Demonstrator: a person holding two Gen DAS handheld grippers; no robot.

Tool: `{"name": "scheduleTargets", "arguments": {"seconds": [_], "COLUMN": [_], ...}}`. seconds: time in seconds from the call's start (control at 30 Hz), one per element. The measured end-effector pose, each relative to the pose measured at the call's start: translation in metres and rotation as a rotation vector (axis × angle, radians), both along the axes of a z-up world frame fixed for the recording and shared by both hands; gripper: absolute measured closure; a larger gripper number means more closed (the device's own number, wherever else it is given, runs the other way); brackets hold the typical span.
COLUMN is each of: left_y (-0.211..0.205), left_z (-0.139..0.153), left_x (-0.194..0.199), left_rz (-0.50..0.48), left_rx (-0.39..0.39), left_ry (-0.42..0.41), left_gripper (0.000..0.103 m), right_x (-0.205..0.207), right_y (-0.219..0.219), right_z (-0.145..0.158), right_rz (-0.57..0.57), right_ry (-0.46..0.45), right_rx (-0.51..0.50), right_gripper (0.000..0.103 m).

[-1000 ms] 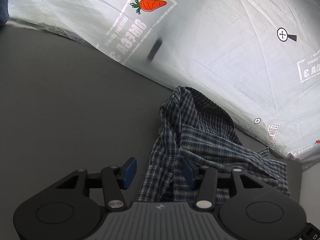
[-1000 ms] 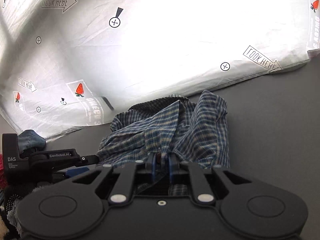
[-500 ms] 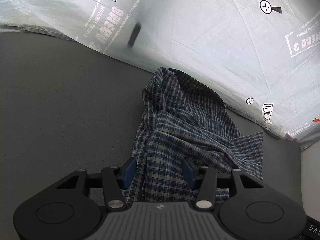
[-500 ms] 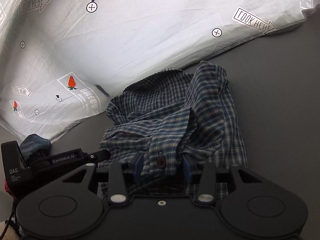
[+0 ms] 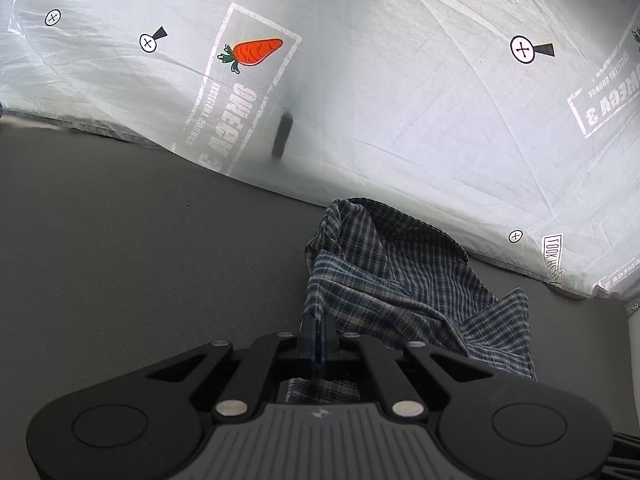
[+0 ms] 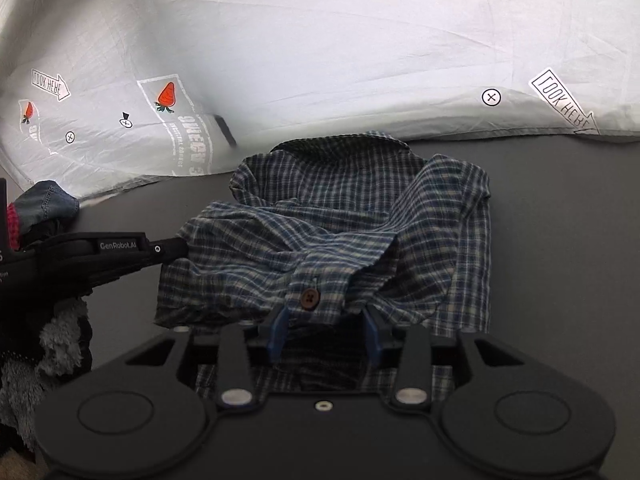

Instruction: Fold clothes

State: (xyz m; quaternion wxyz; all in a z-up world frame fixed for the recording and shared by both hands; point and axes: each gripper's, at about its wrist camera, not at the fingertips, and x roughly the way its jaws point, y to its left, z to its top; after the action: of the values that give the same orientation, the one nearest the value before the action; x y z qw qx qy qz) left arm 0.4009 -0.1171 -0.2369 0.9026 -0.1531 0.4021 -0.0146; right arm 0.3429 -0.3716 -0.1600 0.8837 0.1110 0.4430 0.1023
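Note:
A blue-and-white plaid shirt (image 5: 400, 280) lies crumpled on the dark grey table (image 5: 140, 260), its collar toward the white sheet. My left gripper (image 5: 318, 332) is shut on the shirt's near left edge, with a pinch of cloth between its blue pads. In the right wrist view the shirt (image 6: 340, 220) fills the middle, and the left gripper (image 6: 172, 248) reaches its left side. My right gripper (image 6: 325, 320) is opening. The button placket with a brown button (image 6: 309, 297) lies loose between its fingers (image 6: 280, 322), and the pads do not press on it.
A white crinkled sheet (image 5: 400, 100) printed with carrots, strawberries and cross marks rises behind the shirt. A dark shape (image 5: 282, 136) shows through it. A denim piece (image 6: 48, 200) and fuzzy grey cloth (image 6: 60, 344) are heaped at the left of the right wrist view.
The left gripper, open a second ago, has shut on the shirt's edge. The right gripper has let go of the placket and its jaws have spread.

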Motion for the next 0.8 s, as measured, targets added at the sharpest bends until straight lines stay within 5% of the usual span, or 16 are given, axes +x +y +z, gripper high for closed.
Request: {"name": "scheduleTargets", "arguments": {"seconds": [0.13, 0.23, 0.47, 0.5, 0.53, 0.57, 0.7, 0.8], "left_y": [0.001, 0.003, 0.005, 0.005, 0.005, 0.006, 0.007, 0.0], "left_z": [-0.006, -0.012, -0.014, -0.014, -0.015, -0.015, -0.013, -0.007], "left_x": [-0.001, -0.002, -0.002, -0.002, -0.003, -0.003, -0.006, -0.005], "left_rz": [0.007, 0.016, 0.015, 0.016, 0.017, 0.022, 0.021, -0.008], "left_rx": [0.002, -0.01, -0.013, -0.011, -0.01, -0.011, -0.036, -0.043], "left_ry": [0.02, 0.038, 0.045, 0.045, 0.047, 0.051, 0.044, 0.022], "left_gripper": [0.101, 0.101, 0.101, 0.101, 0.101, 0.101, 0.1, 0.097], "right_x": [-0.009, -0.006, 0.044, 0.047, 0.049, 0.047, 0.025, 0.014], "right_y": [-0.02, -0.034, -0.046, -0.045, -0.043, -0.041, -0.034, -0.042], "right_z": [0.004, 0.001, -0.051, -0.054, -0.055, -0.051, -0.003, 0.02], "right_rz": [-0.017, -0.034, -0.103, -0.102, -0.102, -0.099, -0.066, -0.112], "right_ry": [-0.012, -0.028, 0.111, 0.118, 0.118, 0.093, -0.138, -0.217], "right_rx": [0.101, 0.18, 0.345, 0.365, 0.386, 0.399, 0.315, 0.221], "right_gripper": [0.061, 0.051, 0.05, 0.06, 0.088, 0.099, 0.1, 0.1]}}
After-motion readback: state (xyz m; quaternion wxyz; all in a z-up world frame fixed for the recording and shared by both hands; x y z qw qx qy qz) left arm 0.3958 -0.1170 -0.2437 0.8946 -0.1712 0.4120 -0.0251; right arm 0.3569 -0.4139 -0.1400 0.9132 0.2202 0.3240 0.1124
